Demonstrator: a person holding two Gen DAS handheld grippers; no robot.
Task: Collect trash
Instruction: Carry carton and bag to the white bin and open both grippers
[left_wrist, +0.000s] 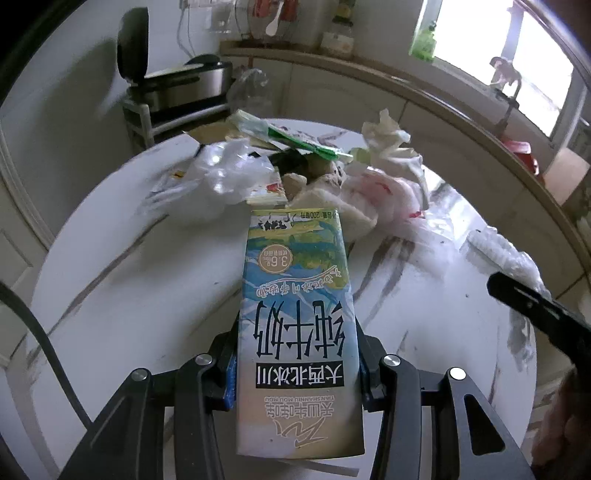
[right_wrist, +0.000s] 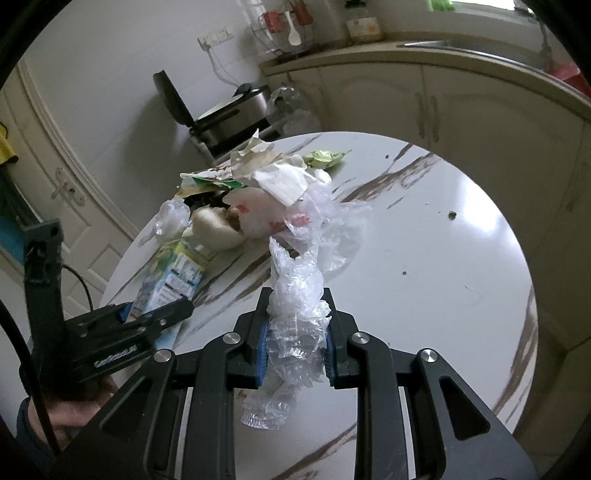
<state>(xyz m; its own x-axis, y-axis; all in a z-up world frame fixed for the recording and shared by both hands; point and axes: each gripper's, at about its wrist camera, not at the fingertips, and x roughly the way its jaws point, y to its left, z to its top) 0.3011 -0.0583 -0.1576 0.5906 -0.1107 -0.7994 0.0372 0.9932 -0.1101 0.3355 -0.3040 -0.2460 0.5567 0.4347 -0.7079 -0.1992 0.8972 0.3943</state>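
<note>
A blue-and-green milk carton (left_wrist: 295, 288) lies between the blue pads of my left gripper (left_wrist: 297, 350), which press on its two sides; its far end points at the trash pile (left_wrist: 314, 173). From the right wrist view the same carton (right_wrist: 173, 277) rests low over the round marble table (right_wrist: 424, 240), held by the left gripper (right_wrist: 147, 314). My right gripper (right_wrist: 295, 314) is shut on a crumpled clear plastic wrapper (right_wrist: 295, 291) that hangs below the jaws. The pile (right_wrist: 258, 195) holds paper, plastic bags, a bun and a green wrapper.
Small crumbs (right_wrist: 451, 215) dot the table's right half. A curved counter with cabinets (right_wrist: 424, 103) runs behind the table. An open-lidded appliance (right_wrist: 229, 118) sits on a rack at the back left. A hand (right_wrist: 74, 402) holds the left gripper's handle.
</note>
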